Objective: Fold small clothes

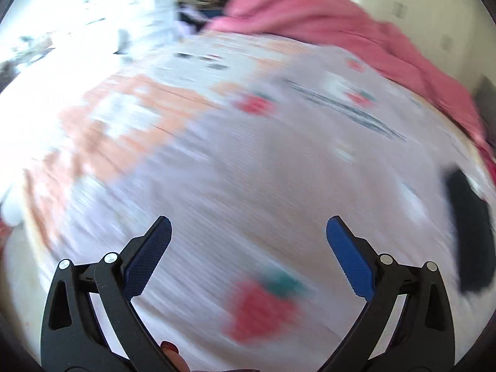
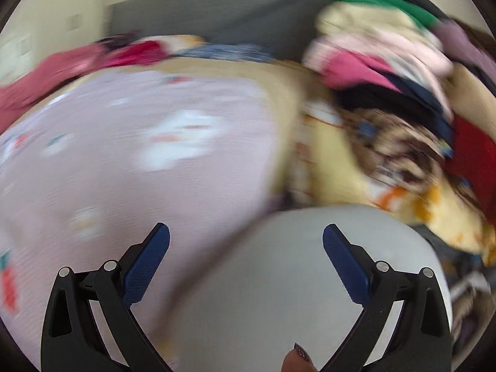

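Sheet [image 1: 248, 170]: pale lilac with red strawberry prints, it covers the bed and fills most of both views; everything is blurred.
Blanket [image 1: 325, 18]: pink, bunched along the far edge of the sheet in the left view.
Pile [image 2: 387, 62]: small clothes heaped at the upper right of the right view, in green, cream, pink, navy and red; single pieces cannot be told apart.
Yellow cloth [image 2: 325, 142]: printed, it lies under the pile and beside the sheet.
Grey surface [image 2: 279, 279]: smooth, directly below the right gripper.
Dark item [image 1: 468, 232]: black, at the right edge of the left view, on the sheet; its kind is not clear.
Left gripper [image 1: 248, 232]: 2 blue pads spread wide, nothing between them, above the sheet.
Right gripper [image 2: 246, 238]: 2 pads also spread wide, holding nothing, over the border of sheet and grey surface.
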Tool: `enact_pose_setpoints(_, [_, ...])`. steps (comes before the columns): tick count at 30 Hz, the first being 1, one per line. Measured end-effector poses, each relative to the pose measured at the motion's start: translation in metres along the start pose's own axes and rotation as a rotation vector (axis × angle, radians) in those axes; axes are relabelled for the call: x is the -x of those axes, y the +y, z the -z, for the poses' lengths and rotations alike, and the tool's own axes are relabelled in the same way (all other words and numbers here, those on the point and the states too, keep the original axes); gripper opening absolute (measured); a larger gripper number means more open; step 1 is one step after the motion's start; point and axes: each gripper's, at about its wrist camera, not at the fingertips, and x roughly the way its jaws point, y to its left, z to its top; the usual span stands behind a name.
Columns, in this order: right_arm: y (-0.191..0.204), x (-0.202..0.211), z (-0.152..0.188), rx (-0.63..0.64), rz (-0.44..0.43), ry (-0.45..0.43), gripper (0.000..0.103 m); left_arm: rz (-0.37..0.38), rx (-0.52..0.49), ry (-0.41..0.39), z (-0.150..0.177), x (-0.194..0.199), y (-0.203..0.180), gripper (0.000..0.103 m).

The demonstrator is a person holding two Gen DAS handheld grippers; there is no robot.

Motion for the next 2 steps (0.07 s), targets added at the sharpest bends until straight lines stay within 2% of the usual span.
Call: enact_pose_setpoints(2, [-0.043,-0.030,-0.004,-0.124,0.090,0.077,0.099,-0.126,0.048,-0.014,-0.029,-0.023,0.037,0.094])
